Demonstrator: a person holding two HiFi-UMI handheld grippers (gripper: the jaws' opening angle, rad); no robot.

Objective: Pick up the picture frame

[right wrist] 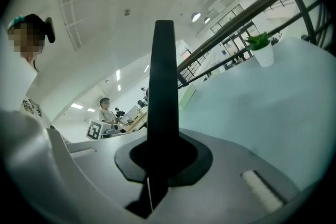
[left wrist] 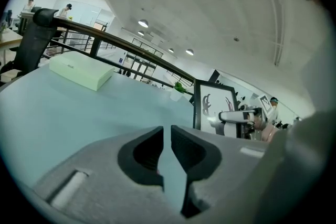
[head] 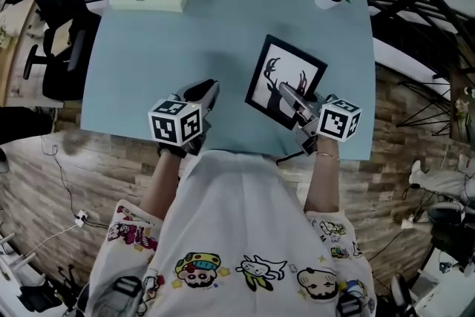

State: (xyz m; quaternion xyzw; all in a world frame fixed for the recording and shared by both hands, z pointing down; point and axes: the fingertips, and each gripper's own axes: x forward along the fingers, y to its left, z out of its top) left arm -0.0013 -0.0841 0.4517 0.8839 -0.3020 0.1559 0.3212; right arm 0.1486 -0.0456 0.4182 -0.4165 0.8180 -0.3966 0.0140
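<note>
Right claw (right wrist: 163, 157) was clamped on the black edge of the picture frame (head: 276, 76). The frame stood tilted, apparently clear of the worktop (head: 148, 63), above its near edge. Left claw (left wrist: 166, 150) was narrow and empty. Pickup judged essentially complete.

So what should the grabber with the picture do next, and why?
Probably lift a little higher. The right gripper is shut on the edge of the picture frame, the frame stands upright, and its bottom edge can't be seen clear of the table. The left gripper is empty.
</note>
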